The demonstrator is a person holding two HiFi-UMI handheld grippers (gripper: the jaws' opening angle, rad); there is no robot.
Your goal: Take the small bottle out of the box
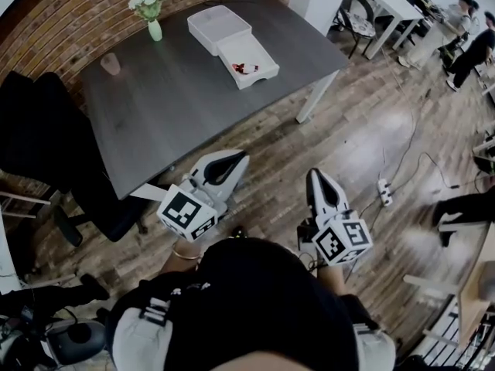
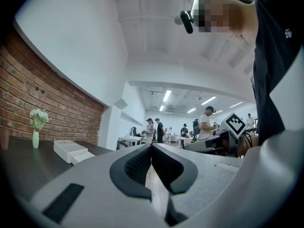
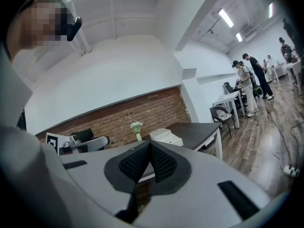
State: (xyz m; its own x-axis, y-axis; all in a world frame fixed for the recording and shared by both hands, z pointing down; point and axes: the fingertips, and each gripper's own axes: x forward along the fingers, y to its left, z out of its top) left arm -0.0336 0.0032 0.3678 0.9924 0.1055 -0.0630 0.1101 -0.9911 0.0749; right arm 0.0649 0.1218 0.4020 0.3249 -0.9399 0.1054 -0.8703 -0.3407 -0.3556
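Observation:
A white box (image 1: pixel 232 39) lies on the dark table (image 1: pixel 170 107), far side, its front tray holding a small red and white item (image 1: pixel 244 68); whether that is the bottle I cannot tell. My left gripper (image 1: pixel 232 161) hangs just off the table's near edge, shut and empty. Over the wooden floor to its right, my right gripper (image 1: pixel 315 175) is shut and empty too. The left gripper view shows pads closed at the left gripper (image 2: pixel 152 147) and the box (image 2: pixel 71 151) far left. In the right gripper view the right gripper (image 3: pixel 150 144) points toward the box (image 3: pixel 166 137).
A green vase of white flowers (image 1: pixel 149 10) and a pink cup (image 1: pixel 111 63) stand at the table's far left. A black chair (image 1: pixel 46 145) sits left of the table. A power strip (image 1: pixel 384 192) and cable lie on the floor. People stand at desks far right.

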